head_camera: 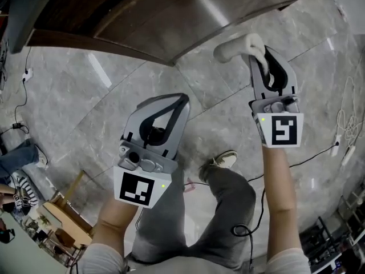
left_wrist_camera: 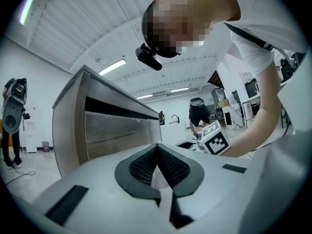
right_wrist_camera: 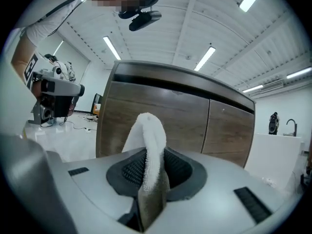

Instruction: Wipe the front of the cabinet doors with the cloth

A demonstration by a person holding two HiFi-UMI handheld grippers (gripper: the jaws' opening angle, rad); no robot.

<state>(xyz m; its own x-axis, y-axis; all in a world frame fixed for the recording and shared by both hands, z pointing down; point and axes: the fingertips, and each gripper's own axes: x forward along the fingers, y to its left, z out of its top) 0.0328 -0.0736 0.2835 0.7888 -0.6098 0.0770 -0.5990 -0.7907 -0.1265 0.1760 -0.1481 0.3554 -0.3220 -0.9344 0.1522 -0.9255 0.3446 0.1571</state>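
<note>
- The head view looks down on the cabinet [head_camera: 171, 16] and cuts it off at the top. The cabinet doors [right_wrist_camera: 185, 118] face only the right gripper view.
- The right gripper [head_camera: 258, 50] pinches the white cloth [head_camera: 234, 47], which stands up between its jaws, short of the doors.
- The left gripper [head_camera: 180, 99] hangs over the floor [head_camera: 114, 96], its jaws pressed together on nothing.

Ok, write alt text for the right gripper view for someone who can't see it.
The right gripper is shut on a white cloth that sticks up between its jaws, pointed at a brown wooden cabinet with two doors. Above, strip lights line the white ceiling.
</note>
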